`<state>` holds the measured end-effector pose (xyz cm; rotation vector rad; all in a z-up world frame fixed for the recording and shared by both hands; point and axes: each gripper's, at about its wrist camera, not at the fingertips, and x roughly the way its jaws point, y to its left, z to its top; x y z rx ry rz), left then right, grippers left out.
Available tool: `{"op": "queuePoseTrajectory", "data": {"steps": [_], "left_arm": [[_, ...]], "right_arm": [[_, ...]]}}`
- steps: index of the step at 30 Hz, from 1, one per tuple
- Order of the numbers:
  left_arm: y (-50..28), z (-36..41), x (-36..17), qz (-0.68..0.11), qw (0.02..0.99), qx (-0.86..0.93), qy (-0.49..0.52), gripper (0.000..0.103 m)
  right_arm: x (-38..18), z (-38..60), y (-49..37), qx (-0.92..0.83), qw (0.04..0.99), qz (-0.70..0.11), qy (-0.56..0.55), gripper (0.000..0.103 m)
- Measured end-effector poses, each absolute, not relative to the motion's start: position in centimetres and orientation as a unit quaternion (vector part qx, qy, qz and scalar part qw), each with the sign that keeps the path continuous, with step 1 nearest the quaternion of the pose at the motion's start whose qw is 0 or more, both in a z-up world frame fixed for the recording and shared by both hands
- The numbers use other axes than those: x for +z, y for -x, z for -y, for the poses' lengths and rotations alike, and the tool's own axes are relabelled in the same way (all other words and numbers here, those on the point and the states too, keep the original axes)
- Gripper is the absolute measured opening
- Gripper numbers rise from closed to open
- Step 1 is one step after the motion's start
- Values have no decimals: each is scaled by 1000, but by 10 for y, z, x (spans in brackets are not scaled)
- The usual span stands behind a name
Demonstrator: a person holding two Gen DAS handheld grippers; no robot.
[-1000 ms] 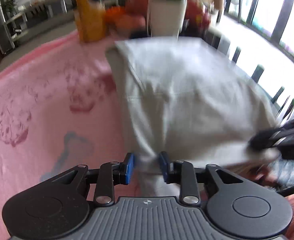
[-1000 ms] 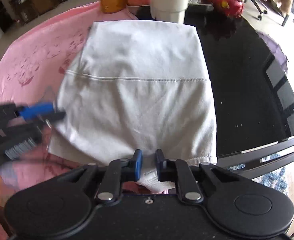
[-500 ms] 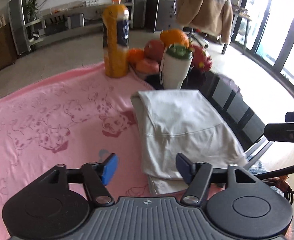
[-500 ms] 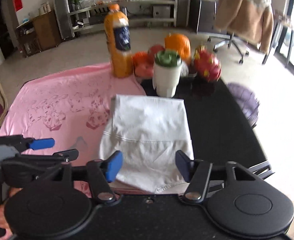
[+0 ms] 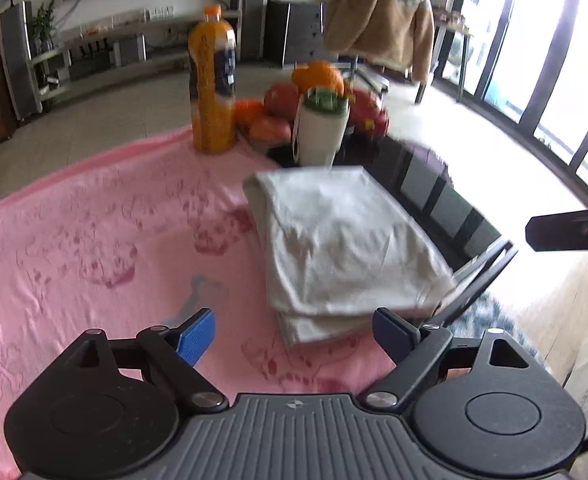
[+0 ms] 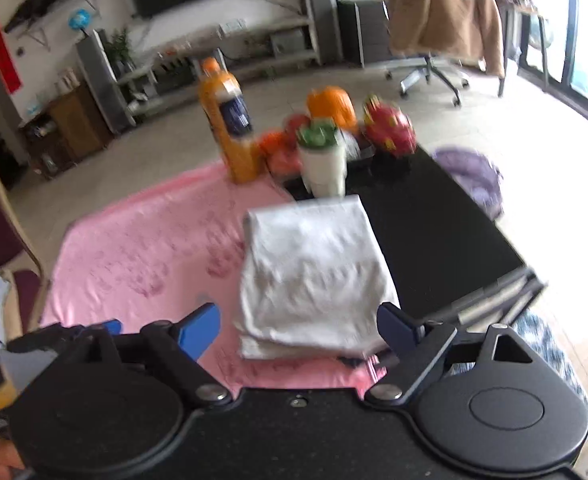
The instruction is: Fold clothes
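The folded white garment point(image 5: 346, 248) lies flat on the table, partly on the pink cloth point(image 5: 93, 240) and partly on the black tabletop point(image 6: 434, 240), just in front of a white cup point(image 5: 320, 132) that stands beside an orange bottle point(image 5: 211, 92) and a pile of fruit point(image 6: 334, 120). The left gripper point(image 5: 294, 332) and the right gripper point(image 6: 298, 330) both hang above the near edge of the garment with their jaws spread wide, having just been opening, and nothing is caught between them. Each gripper is released and clear of the cloth.
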<state>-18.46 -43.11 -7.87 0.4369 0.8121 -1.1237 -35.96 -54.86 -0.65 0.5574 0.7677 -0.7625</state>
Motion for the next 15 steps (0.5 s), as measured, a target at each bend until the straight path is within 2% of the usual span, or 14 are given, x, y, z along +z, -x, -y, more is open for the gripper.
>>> {"op": "queuePoseTrajectory", "data": {"steps": [5,15], "left_arm": [[194,435,-103,-381,738,-505,-235,86],[188,434,-94,-403,739,-495,-214,96]], "right_arm": [[-35,552,356,-393,792,-402,-238,86],[-30,539,356,-388,791,-431,-194,88]]}}
